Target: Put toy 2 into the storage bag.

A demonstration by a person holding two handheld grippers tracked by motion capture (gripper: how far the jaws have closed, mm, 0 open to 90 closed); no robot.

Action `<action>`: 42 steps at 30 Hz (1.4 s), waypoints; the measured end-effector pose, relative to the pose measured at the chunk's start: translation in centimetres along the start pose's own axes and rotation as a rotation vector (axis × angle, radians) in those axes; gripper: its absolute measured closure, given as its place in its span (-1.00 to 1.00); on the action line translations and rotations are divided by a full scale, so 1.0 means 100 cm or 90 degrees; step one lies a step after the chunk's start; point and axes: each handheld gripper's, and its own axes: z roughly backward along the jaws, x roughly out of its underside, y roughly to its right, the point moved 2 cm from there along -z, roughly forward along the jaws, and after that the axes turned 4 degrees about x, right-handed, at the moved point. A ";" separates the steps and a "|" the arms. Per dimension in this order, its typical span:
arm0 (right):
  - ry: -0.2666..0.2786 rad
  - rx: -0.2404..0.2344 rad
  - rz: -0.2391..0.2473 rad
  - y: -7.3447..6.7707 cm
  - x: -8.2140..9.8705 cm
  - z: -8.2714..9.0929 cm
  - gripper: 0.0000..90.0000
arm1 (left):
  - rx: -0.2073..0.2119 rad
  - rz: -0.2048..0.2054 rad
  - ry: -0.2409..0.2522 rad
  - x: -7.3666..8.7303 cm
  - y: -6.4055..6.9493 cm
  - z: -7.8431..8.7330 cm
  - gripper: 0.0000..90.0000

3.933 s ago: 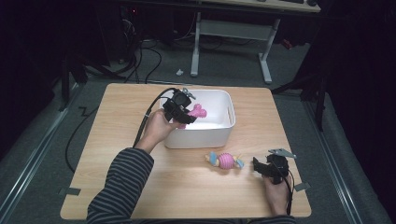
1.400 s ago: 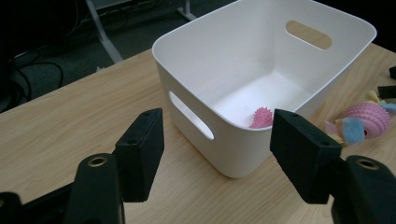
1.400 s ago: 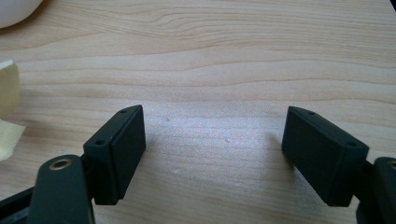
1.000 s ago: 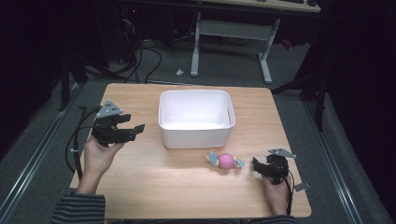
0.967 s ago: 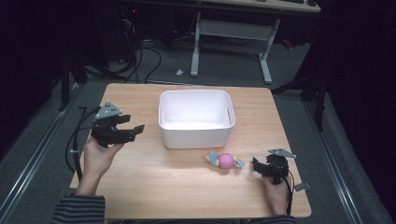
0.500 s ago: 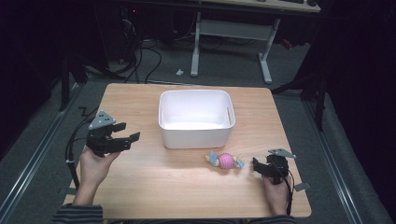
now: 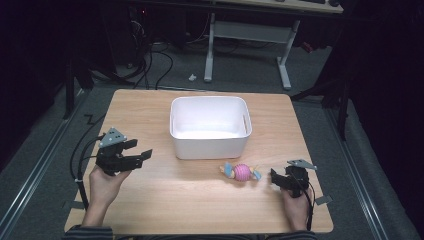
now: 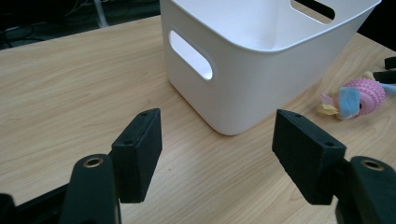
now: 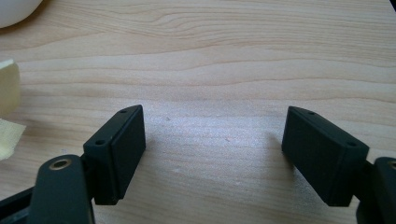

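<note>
A white bin [image 7: 210,145] stands at the middle of the wooden table, and its inside looks bare. In front of it to the right lies a pink spiky ball toy [image 7: 241,171] with blue and yellow tags. My left gripper [image 7: 141,149] hovers left of the bin, open, with nothing between its jaws. In the left gripper view the gripper [image 8: 217,140] faces the bin's handle wall [image 8: 243,84], with the toy [image 8: 357,95] beyond it. My right gripper [image 7: 273,176] rests just right of the toy, open and empty. The right gripper view shows its jaws [image 9: 212,144] over bare wood.
A yellow tag [image 9: 7,107] of the toy shows at the left edge of the right gripper view. Black cables [image 7: 80,160] trail off the table's left edge. A desk frame [image 7: 250,35] and floor cables lie beyond the far edge.
The left gripper has left the bin's left rim, where a pink thing was at its jaws, for the table's left side, and has sunk toward the person. The right gripper and the toy stayed put.
</note>
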 end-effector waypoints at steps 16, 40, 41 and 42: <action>0.000 0.000 0.000 0.000 0.000 0.000 -0.52 | 0.005 0.019 -0.027 0.024 0.001 -0.014 -0.26; 0.000 0.000 0.002 0.000 0.000 0.000 -0.52 | 0.007 0.054 -0.059 0.059 0.001 -0.038 -0.28; 0.001 0.000 0.002 0.000 0.000 0.000 -0.52 | 0.005 0.053 -0.061 0.061 0.002 -0.040 -0.28; 0.000 0.000 0.001 0.000 0.000 0.000 -0.52 | 0.004 0.053 -0.063 0.062 0.002 -0.041 -0.28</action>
